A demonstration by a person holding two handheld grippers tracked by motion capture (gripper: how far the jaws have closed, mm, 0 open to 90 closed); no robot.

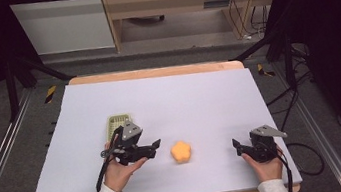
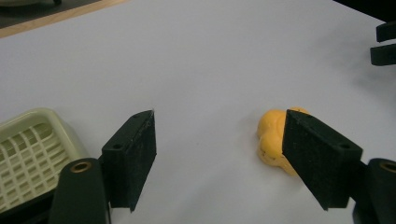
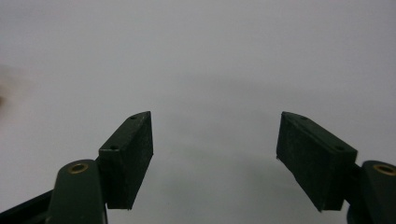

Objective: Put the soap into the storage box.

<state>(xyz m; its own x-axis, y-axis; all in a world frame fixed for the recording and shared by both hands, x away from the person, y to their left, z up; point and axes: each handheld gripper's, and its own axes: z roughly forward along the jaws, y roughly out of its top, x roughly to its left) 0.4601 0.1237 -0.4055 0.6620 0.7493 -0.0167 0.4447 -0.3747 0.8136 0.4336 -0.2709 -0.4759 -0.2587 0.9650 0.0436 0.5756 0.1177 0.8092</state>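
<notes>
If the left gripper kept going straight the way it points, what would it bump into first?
Probably the orange flower-shaped toy. In the high view the left gripper points right at it with its fingers open. In the left gripper view the toy sits just off the right finger, so it might only clip the edge.

An orange, flower-shaped soft lump with rounded lobes lies flat on the pale worktop, near its front edge and roughly midway across. A pale yellow-green plastic basket with a gridded bottom sits upright to its left and slightly farther back, well apart from it.
</notes>
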